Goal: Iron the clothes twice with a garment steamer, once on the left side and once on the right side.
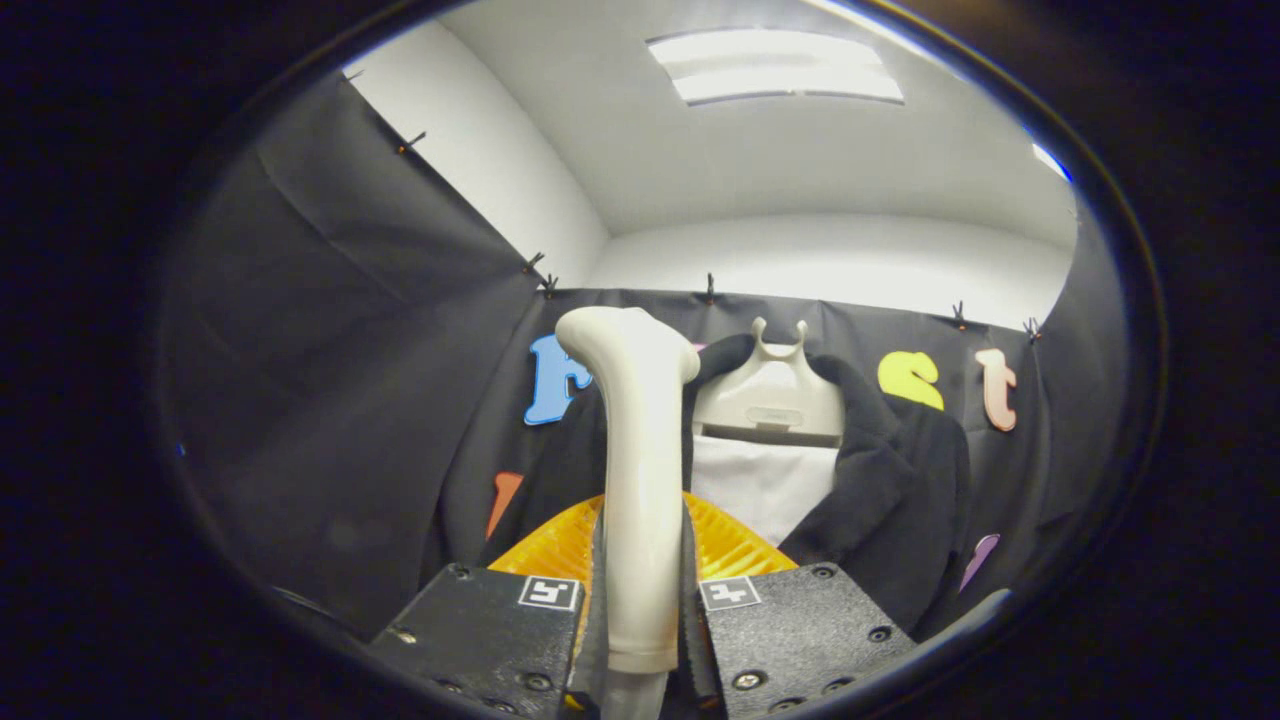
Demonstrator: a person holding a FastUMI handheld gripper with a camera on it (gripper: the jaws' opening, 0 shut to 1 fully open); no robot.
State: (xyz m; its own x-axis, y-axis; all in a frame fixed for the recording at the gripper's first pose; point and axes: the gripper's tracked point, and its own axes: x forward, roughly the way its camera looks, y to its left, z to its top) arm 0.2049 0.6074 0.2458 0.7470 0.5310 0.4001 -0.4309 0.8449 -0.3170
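Gripper view: white ceiling [800, 170] over black-draped booth; gripper [640, 600] fingers pinch cream steamer handle [637, 470], dark garment [890, 480] at two o'clock.

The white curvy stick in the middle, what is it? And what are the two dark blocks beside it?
The picture comes from a camera riding on a hand-held gripper, a grabbing tool a person carries. The two dark blocks are its jaws, seen from just behind. They are squeezing the white stick, which is the handle of a garment steamer, a tool that blows steam to smooth wrinkles. Beyond it hangs a dark jacket on a pale hanger, with white cloth inside. The orange ridged parts sit just behind the jaws; I can't tell what they belong to.
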